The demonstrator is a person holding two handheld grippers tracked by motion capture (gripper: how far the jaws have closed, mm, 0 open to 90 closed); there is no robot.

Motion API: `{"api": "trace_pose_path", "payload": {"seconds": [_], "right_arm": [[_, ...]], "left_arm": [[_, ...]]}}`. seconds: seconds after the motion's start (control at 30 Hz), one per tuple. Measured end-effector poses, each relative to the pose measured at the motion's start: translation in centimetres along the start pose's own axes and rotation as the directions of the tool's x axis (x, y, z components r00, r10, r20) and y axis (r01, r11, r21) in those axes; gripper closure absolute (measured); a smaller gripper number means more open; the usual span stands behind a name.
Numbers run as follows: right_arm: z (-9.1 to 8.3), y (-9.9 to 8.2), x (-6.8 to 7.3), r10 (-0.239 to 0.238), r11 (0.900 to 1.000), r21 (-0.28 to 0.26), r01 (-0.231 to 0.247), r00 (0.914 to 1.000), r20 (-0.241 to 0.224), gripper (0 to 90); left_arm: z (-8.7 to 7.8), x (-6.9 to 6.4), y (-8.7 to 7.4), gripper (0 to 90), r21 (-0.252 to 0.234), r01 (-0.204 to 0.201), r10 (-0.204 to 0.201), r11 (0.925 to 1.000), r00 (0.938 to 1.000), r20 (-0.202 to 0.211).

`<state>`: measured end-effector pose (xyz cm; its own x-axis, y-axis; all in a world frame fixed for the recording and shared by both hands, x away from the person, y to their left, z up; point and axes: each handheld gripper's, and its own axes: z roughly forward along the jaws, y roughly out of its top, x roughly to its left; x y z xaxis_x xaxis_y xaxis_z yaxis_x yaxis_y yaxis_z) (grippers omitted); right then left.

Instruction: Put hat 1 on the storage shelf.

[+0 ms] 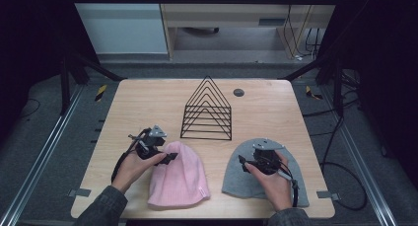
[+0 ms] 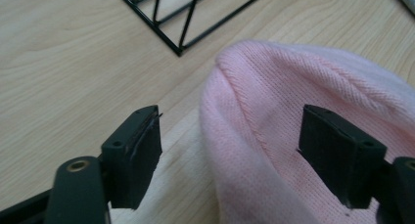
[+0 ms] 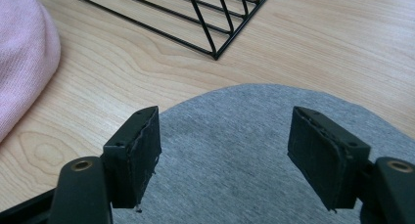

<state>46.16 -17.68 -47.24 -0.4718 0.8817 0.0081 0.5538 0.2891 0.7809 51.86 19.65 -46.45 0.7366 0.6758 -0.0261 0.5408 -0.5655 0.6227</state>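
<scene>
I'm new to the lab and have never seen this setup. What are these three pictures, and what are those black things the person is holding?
A person sits at a wooden table and holds a hand tool in each hand: a gripper with two black jaws that open and close like tongs. The wide picture comes from a camera above, looking down on the table. The other two come from small cameras riding on the grippers, each looking out between its own jaws.

On the table lie a pink hat and a grey hat, with a black wire rack standing behind them.

The left gripper has its jaws apart on either side of the pink hat's rounded top, one over the table and one over the knit. The right gripper is open over the grey hat. Neither pinches anything yet.
</scene>
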Motion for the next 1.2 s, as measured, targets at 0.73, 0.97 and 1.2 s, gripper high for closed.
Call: {"api": "trace_pose_path", "payload": {"seconds": [0.73, 0.97, 1.2], "right_arm": [[0.2, 0.2, 0.4, -0.024, 0.9997, 0.000, 0.024, 0.9997, -0.011, 33.3], [0.1, 0.2, 0.4, -0.020, 0.9998, -0.002, 0.020, 0.9997, -0.011, 34.2], [0.1, 0.3, 0.7, -0.017, 0.9999, -0.002, 0.017, 0.9997, -0.019, 35.2]], "left_arm": [[0.4, -0.8, -0.5, 76.6, 0.019, 0.019, -0.020, 0.9996, 0.9979, 0.061], [-0.9, -1.4, -0.4, 79.2, -0.033, 0.009, -0.008, 0.9994, 0.9989, 0.047], [-2.2, -2.4, 0.0, 79.8, -0.089, -0.025, 0.028, 0.9957, 0.9990, 0.035]]}}
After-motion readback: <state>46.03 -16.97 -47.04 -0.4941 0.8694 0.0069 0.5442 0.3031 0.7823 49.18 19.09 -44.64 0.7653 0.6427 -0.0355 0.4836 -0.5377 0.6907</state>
